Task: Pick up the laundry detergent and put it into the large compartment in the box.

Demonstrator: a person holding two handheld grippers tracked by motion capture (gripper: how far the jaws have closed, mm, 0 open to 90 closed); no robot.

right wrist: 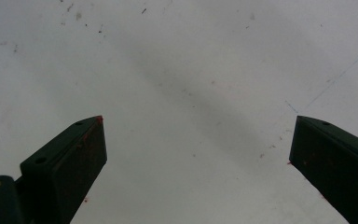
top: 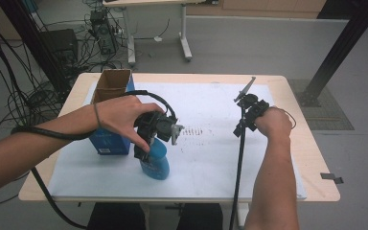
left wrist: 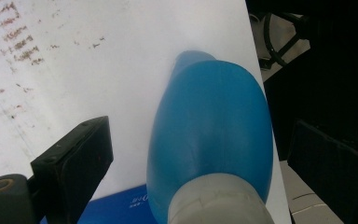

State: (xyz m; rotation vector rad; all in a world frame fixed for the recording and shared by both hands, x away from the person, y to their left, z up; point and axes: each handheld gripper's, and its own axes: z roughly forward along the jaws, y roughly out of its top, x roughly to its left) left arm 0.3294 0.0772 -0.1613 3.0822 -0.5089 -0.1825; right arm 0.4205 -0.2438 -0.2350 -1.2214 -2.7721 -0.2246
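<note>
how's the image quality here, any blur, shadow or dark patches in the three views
High view: even room light, slightly soft, with a faint shadow under the blue bottle by the left gripper. Left gripper view: the bottle and its grey neck sit close and blurred, and the right side falls to near black. Right gripper view: the right gripper jaws are dark silhouettes over the white sheet, crossed by a soft diagonal shadow.

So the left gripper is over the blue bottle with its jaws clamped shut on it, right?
Not quite. The left gripper is over the blue bottle, but its jaws stand open on either side of it, with gaps showing, as the left gripper view shows.
</note>
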